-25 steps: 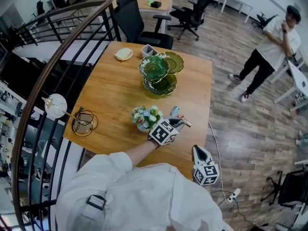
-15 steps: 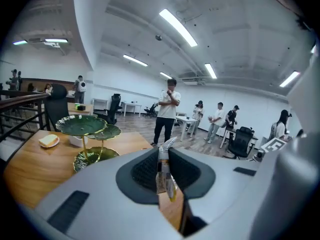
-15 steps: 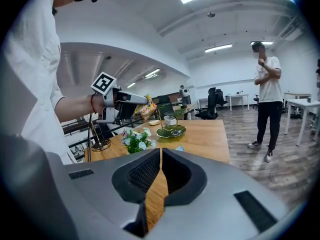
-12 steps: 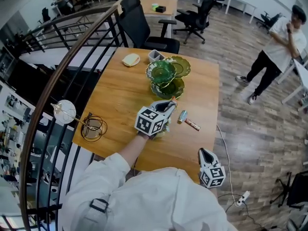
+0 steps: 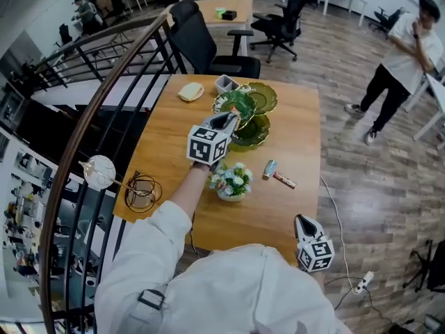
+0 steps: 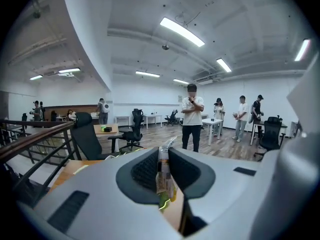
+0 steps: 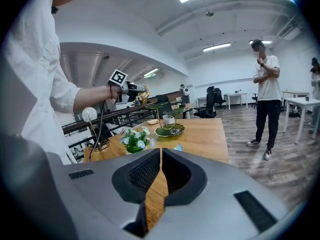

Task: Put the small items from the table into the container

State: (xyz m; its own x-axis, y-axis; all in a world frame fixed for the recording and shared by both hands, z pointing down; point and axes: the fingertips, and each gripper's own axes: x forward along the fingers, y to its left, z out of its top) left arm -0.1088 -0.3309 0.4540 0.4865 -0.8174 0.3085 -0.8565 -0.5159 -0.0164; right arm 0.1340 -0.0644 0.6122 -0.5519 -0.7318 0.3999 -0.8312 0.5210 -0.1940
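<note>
while its jaws grip a packet [image 6: 163, 176], left gripper [image 5: 228, 120] by green dish [image 5: 260, 97]; right gripper [image 7: 160, 156] closed, empty

— The packet [image 6: 163, 176] clamped in your left gripper [image 6: 163, 155]: its print is too blurred to read.

— From your head view, that gripper covers part of the green tiered dish [image 5: 256, 127]. The two small items [image 5: 270, 169] just in front of the dish are too small to name.

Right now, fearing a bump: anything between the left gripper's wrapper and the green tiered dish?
Nothing visible: the left gripper, shut on the wrapper, is at the dish's top tier; flowers lie behind.
</note>
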